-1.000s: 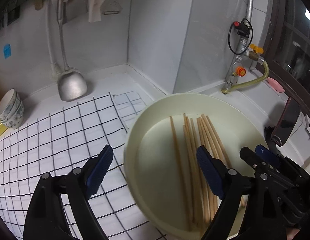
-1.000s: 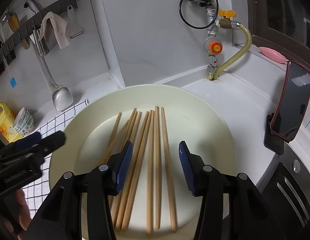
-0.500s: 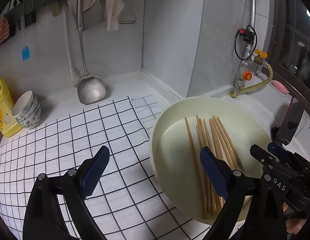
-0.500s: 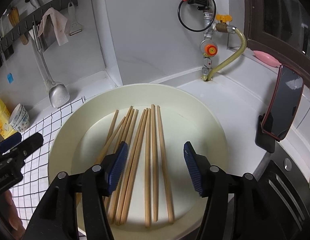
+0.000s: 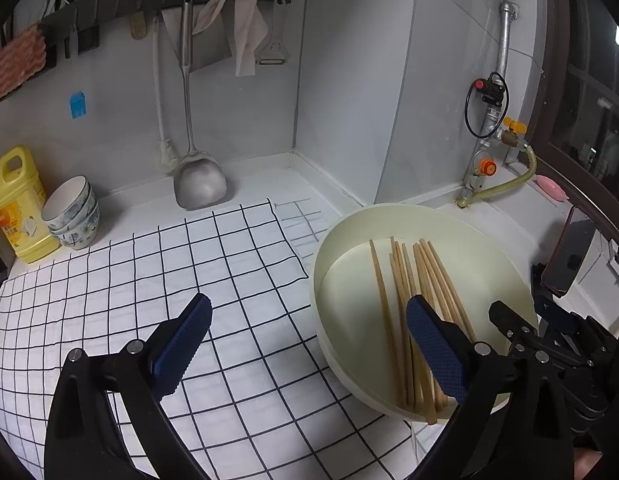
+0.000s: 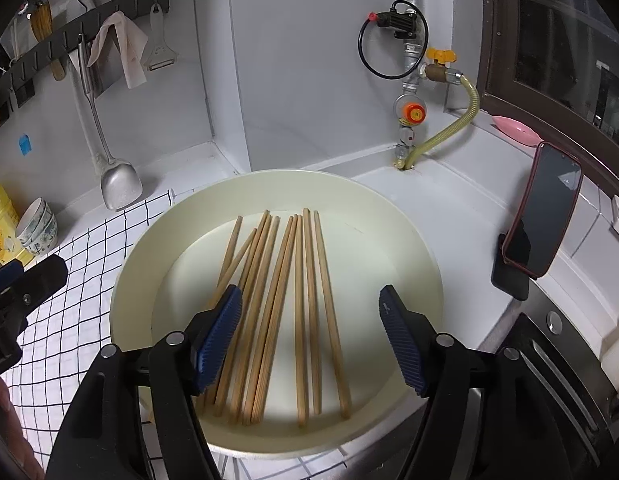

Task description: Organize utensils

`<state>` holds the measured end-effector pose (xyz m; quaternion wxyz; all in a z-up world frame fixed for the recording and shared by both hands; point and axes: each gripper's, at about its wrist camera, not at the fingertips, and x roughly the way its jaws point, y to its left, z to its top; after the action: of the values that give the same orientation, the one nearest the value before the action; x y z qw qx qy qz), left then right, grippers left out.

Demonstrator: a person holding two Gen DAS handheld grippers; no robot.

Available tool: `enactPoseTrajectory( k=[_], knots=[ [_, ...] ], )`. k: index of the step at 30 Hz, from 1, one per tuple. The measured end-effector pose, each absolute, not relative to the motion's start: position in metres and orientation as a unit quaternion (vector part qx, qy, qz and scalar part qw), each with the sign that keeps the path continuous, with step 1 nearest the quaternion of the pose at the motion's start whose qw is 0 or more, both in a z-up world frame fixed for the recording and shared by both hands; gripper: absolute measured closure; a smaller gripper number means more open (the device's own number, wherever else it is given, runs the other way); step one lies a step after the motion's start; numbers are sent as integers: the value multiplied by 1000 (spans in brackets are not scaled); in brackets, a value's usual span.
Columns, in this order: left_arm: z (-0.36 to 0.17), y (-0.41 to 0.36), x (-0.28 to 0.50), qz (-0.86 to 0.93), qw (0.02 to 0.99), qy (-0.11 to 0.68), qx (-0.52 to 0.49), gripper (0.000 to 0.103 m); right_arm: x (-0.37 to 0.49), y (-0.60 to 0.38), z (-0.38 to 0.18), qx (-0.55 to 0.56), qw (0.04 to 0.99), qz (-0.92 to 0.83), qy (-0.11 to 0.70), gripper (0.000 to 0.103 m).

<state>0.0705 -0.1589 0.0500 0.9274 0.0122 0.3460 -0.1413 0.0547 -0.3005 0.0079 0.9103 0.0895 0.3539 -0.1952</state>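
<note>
Several wooden chopsticks (image 6: pixel 307 264) lie side by side in a wide cream basin (image 6: pixel 389 240) on the counter. My right gripper (image 6: pixel 309 294) hovers over their near ends with its jaws opening, and its blue pads touch nothing. In the left wrist view the chopsticks (image 5: pixel 427 268) and the basin (image 5: pixel 389 210) sit at the right. My left gripper (image 5: pixel 307 308) straddles the basin's left rim from above, its jaws opening wide with nothing gripped. The right gripper's fingers (image 5: pixel 509 324) show at the basin's right edge.
A white cloth with a black grid (image 5: pixel 149 272) covers the counter left of the basin. Stacked bowls (image 5: pixel 73 216), a yellow bottle (image 5: pixel 19 208) and a hanging ladle (image 5: pixel 199 178) stand at the back. A phone on a stand (image 6: pixel 545 212), gas pipe (image 6: pixel 409 104) and stove (image 6: pixel 557 360) are at the right.
Both grippers have drawn back and upward from the basin, so more of the counter and wall shows. Both pairs of jaws have spread wider, the right one most. The chopsticks have not moved.
</note>
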Motion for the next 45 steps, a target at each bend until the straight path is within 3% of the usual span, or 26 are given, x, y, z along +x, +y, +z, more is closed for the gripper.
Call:
enactPoseTrajectory(
  k=[45],
  knots=[
    [49, -150, 61, -103, 929, 355, 5, 6, 55, -293, 14, 73, 909, -192, 362, 30]
  ],
)
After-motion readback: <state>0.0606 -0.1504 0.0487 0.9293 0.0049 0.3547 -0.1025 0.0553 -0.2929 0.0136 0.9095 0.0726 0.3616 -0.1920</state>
